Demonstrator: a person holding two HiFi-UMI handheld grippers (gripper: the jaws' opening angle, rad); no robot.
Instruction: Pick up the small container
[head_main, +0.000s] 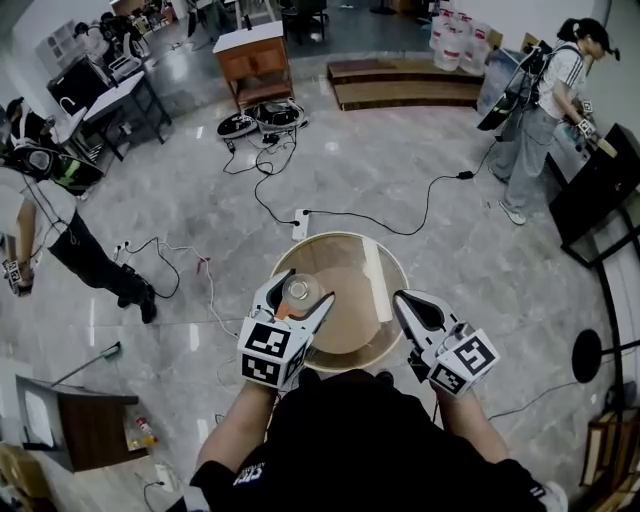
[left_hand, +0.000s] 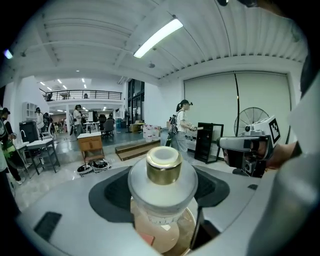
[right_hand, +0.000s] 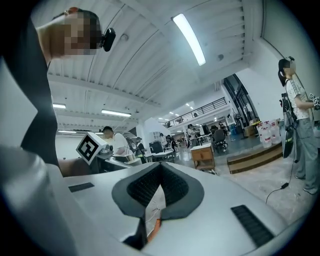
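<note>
The small container (head_main: 298, 291) is a frosted white jar with a gold cap. It stands upright between the jaws of my left gripper (head_main: 301, 293), over the left part of the round wooden table (head_main: 385, 270). In the left gripper view the jar (left_hand: 163, 175) fills the gap of the left gripper (left_hand: 163, 194), whose pads press on its sides, and the tabletop (left_hand: 162, 237) shows below it. My right gripper (head_main: 402, 298) hovers at the table's right edge with nothing in it. In its own view the right gripper (right_hand: 160, 166) has its jaw tips meeting.
Black cables and a white power strip (head_main: 300, 225) lie on the marble floor beyond the table. A wooden cabinet (head_main: 255, 60) stands farther back. One person stands at the left (head_main: 45, 215) and another at the right (head_main: 540, 110). A low desk (head_main: 75, 425) is at the lower left.
</note>
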